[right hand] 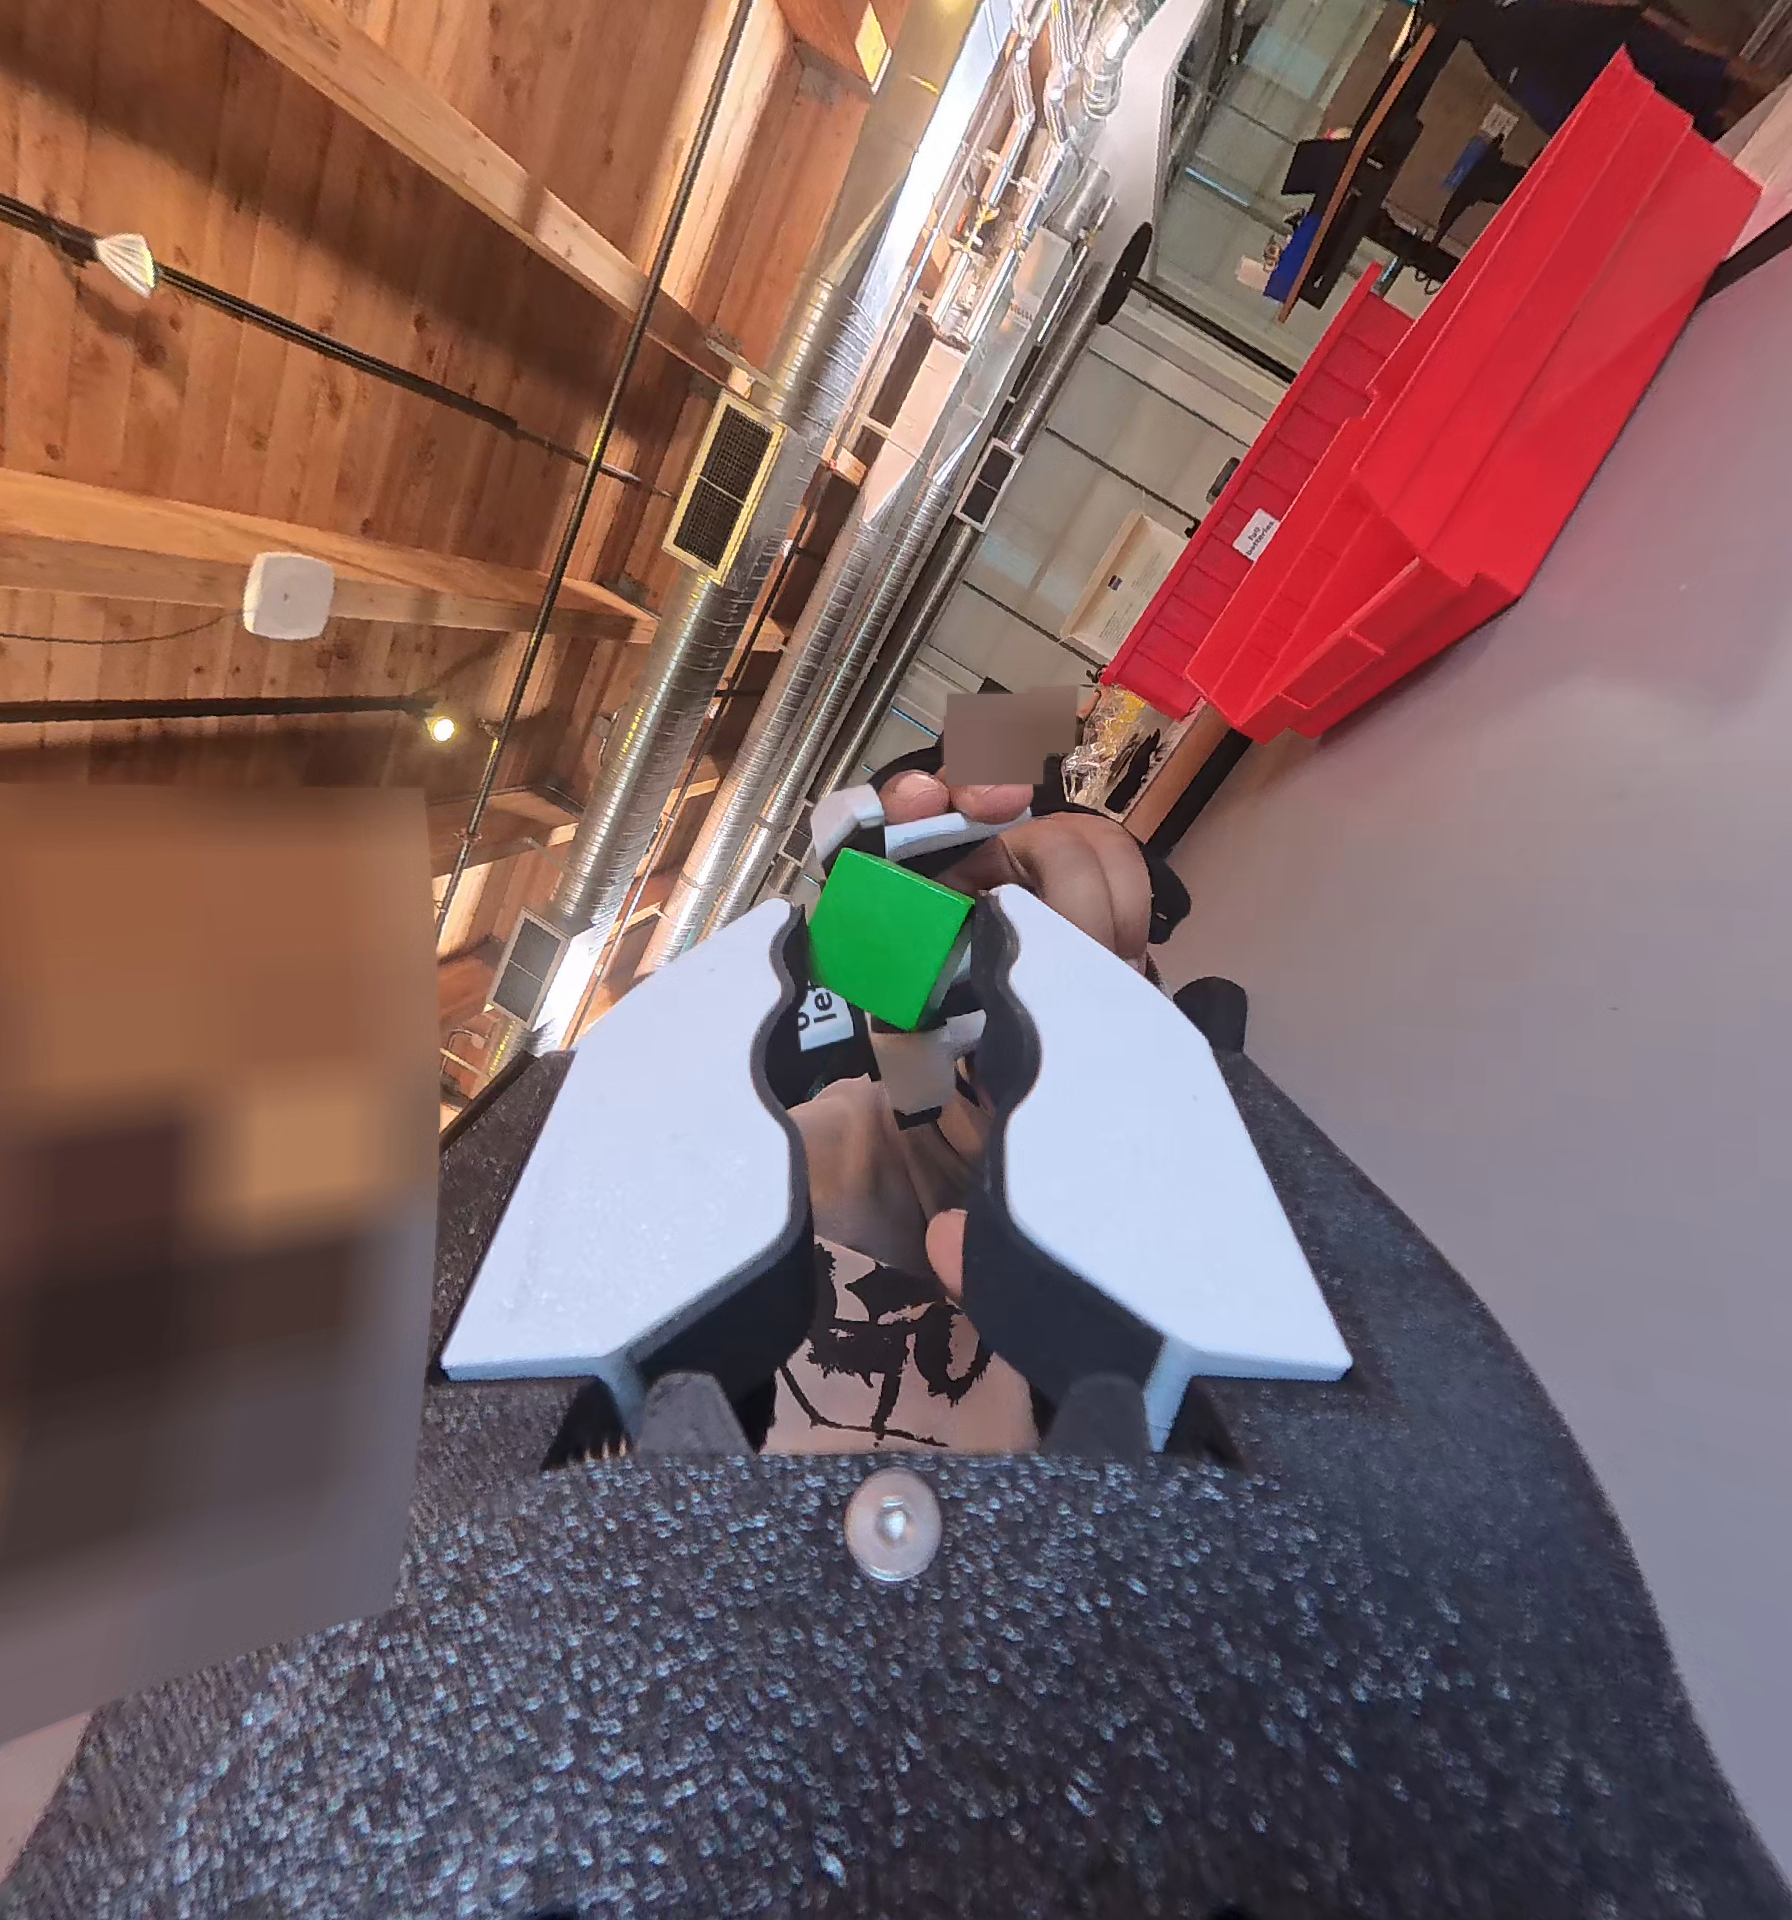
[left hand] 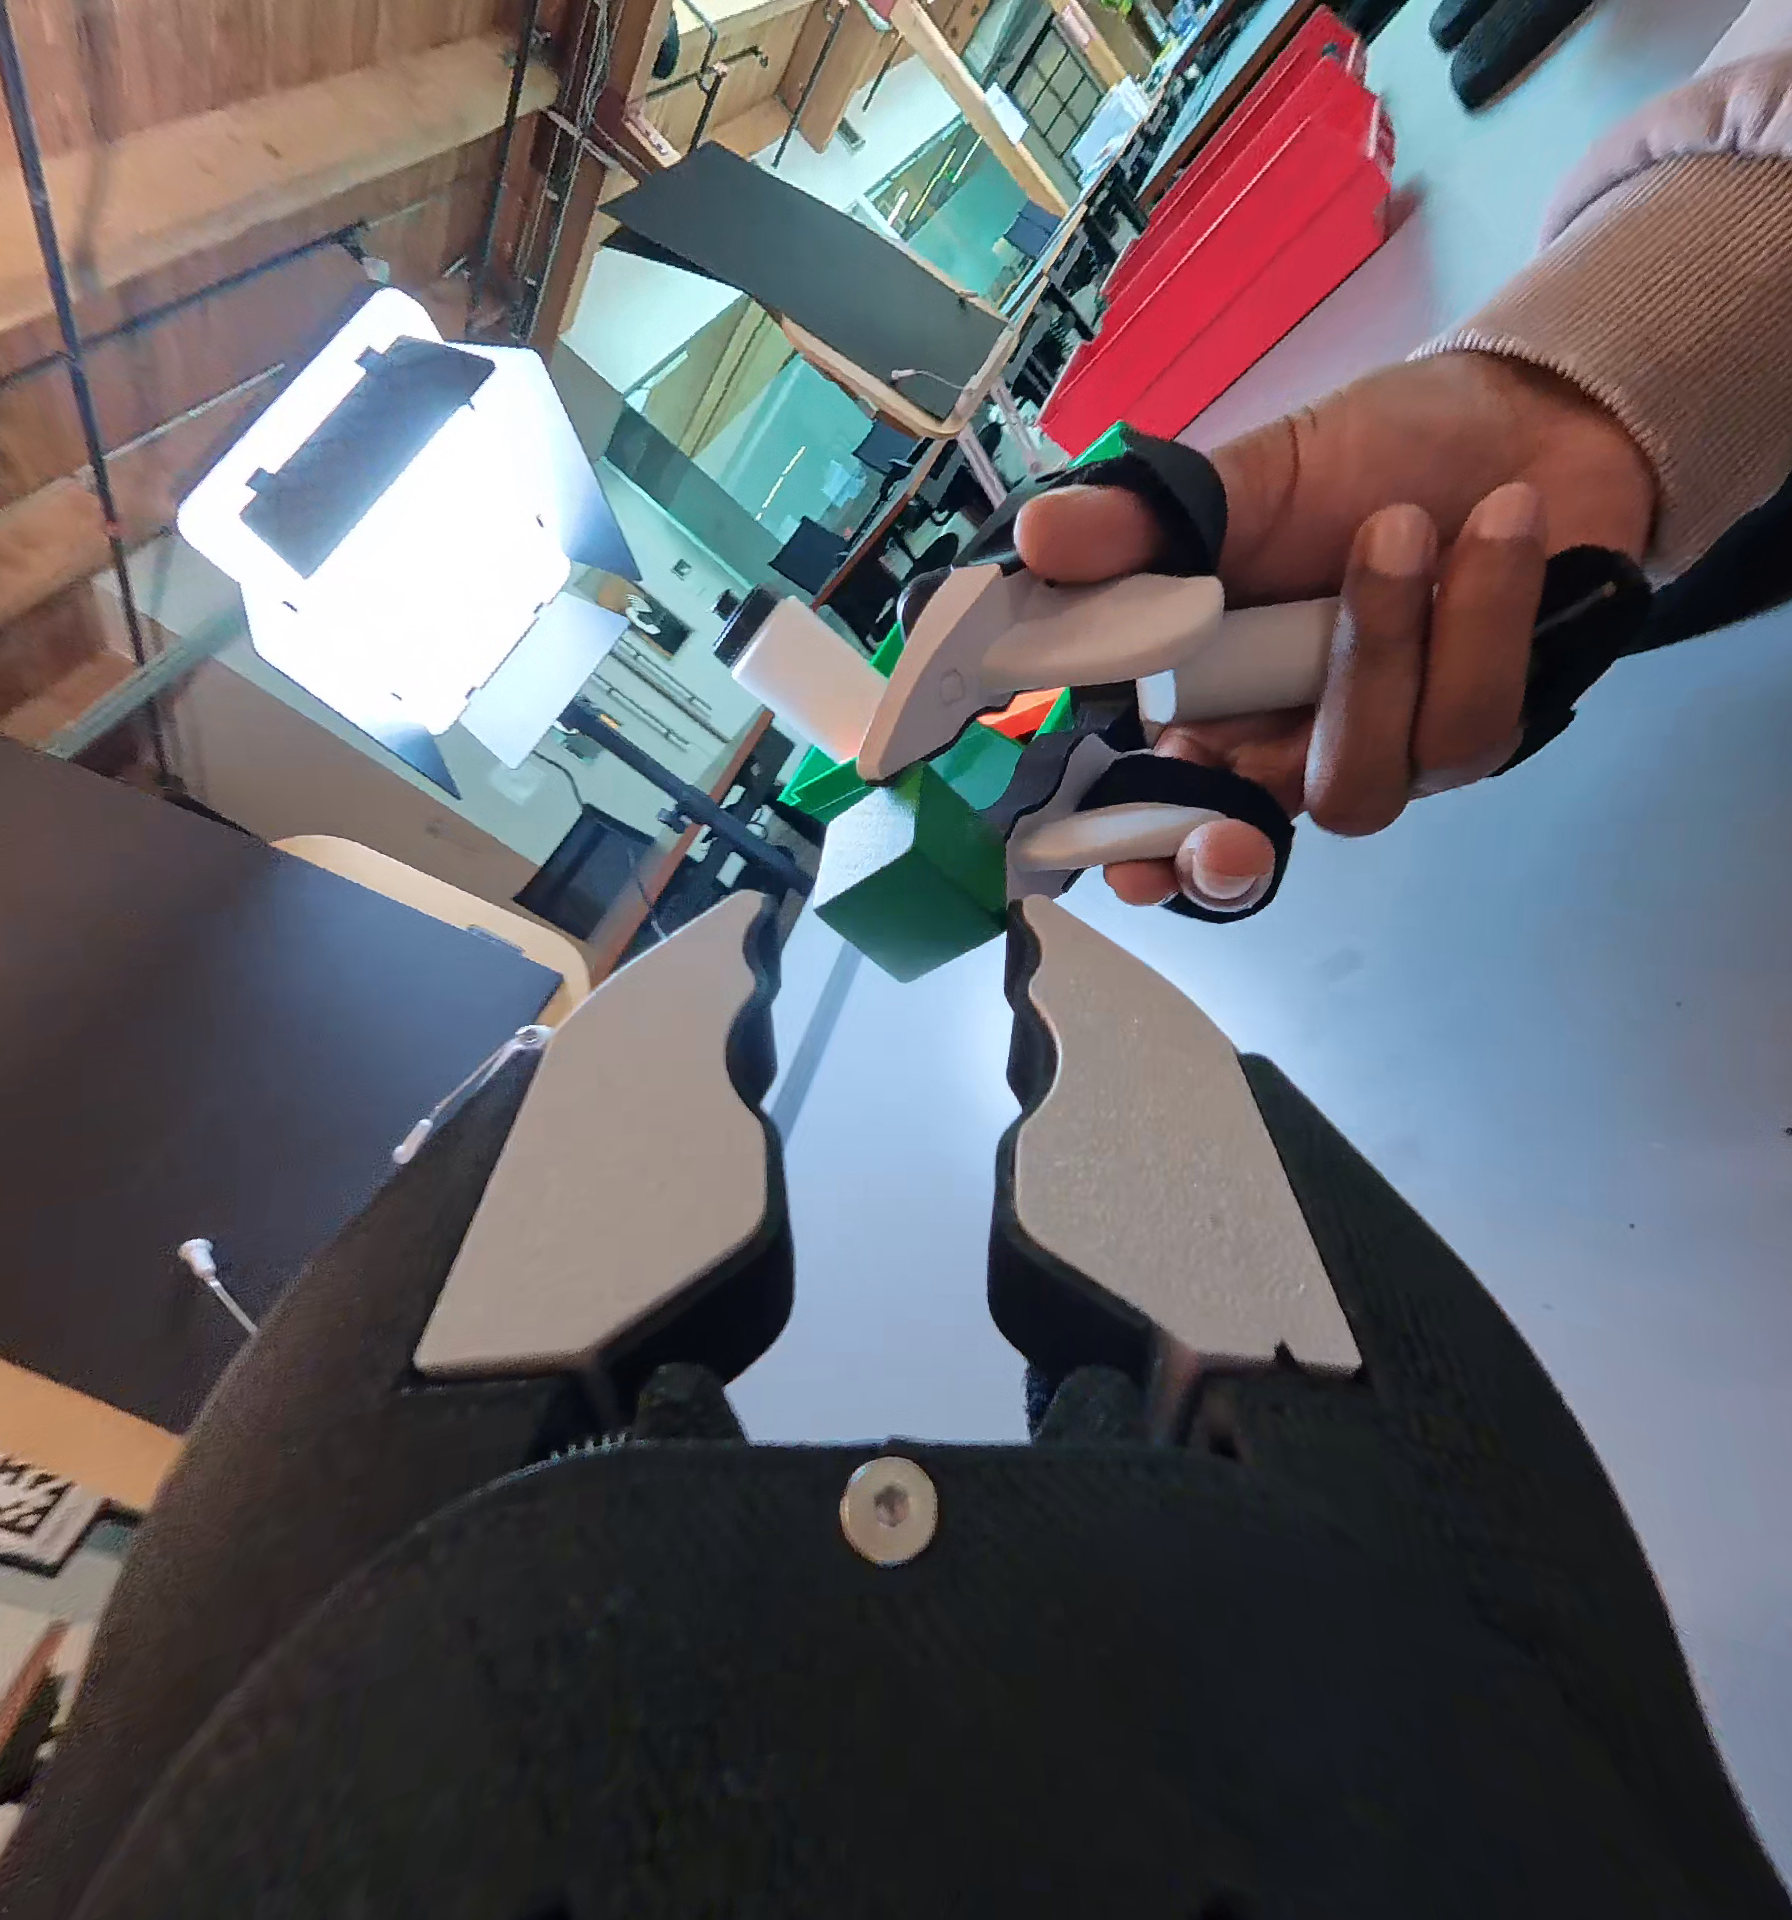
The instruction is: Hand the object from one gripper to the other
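Sitting between right hand-held gripper tips: green block

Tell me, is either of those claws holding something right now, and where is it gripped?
Yes: the right gripper pinches the green block by two opposite sides, at its fingertips. The left gripper is open just short of the block, not holding it.

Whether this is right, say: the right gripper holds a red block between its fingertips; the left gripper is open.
Not red: the right wrist view shows the right gripper holding a green block between its fingertips; the left gripper is open.
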A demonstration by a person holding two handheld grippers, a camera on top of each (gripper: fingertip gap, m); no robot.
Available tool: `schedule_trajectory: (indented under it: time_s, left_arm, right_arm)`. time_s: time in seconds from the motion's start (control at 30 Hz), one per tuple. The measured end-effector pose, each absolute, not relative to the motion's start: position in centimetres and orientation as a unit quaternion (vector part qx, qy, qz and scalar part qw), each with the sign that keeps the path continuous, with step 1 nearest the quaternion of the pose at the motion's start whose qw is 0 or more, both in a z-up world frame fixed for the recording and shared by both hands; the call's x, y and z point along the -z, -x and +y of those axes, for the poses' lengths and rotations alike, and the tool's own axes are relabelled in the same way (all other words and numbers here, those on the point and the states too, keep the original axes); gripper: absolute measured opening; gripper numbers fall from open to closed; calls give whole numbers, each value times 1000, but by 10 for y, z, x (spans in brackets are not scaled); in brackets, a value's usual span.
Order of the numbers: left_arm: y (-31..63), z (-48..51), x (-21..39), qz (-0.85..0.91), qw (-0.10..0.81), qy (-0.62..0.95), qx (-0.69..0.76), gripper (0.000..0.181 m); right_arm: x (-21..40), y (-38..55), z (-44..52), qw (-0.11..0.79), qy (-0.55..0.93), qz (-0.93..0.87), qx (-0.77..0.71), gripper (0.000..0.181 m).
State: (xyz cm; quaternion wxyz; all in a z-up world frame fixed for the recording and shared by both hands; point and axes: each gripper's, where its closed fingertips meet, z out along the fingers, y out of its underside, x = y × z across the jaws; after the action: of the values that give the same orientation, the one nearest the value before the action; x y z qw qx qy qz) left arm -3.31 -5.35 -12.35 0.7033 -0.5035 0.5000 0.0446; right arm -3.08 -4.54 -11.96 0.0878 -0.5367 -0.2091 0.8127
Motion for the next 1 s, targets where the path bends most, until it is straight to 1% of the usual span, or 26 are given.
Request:
schedule_trajectory:
  time_s: [0.03,0.1,0.37,0.63,1.0]
  left_arm:
    - [32,-55,124,500,702,506,-34,39]
    - [30,-56,124,502,699,510,-21,35]
    - [29,-59,122,494,697,520,27,32]
    - [28,-60,122,506,700,504,4,38]
    - [29,-59,125,518,695,499,-19,35]
  right_arm:
    - [120,31,-45,89,537,-210,-812,30]
    - [120,31,-46,89,537,-214,-811,30]
    - [120,31,-49,83,530,-225,-813,30]
    - [117,30,-50,77,525,-223,-818,30]
    - [118,30,-52,67,525,-219,-820,30]
